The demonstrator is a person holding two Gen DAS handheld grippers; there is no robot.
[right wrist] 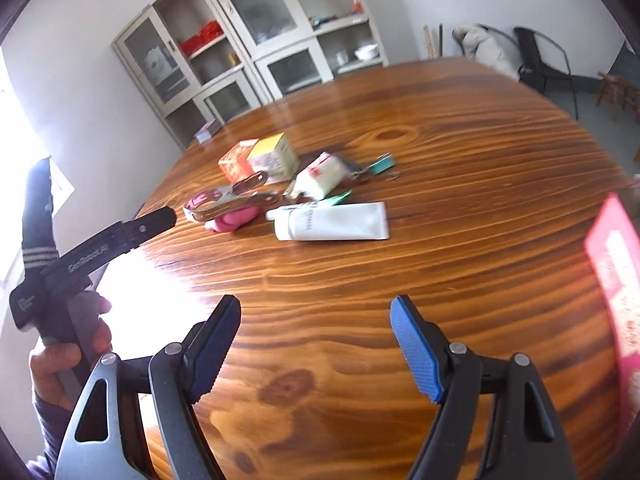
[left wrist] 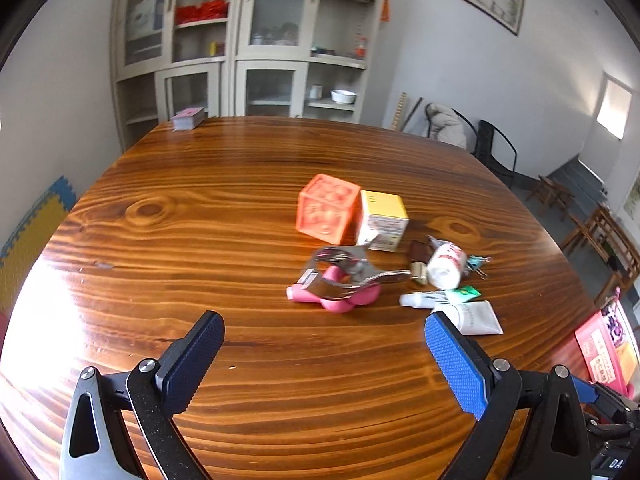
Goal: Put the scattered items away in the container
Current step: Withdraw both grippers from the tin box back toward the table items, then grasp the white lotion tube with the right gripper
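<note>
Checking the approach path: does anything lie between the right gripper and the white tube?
No. In the right wrist view, only bare table lies between the open right gripper and the white tube.

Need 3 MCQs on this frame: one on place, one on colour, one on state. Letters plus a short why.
1. Where does the yellow-topped box stand?
A. right beside the orange cube
B. alone at the table's far edge
C. on top of the white tube

2. What colour are the gripper pads?
A. red
B. blue
C. green

3. How is the right gripper?
A. shut on the white tube
B. shut on nothing
C. open, nothing between its fingers

Answers:
1. A, it sits against the orange cube on the wooden table.
2. B, the textured pads show blue in both wrist views.
3. C, bare table fills the gap, and the white tube lies well ahead of it.
</note>
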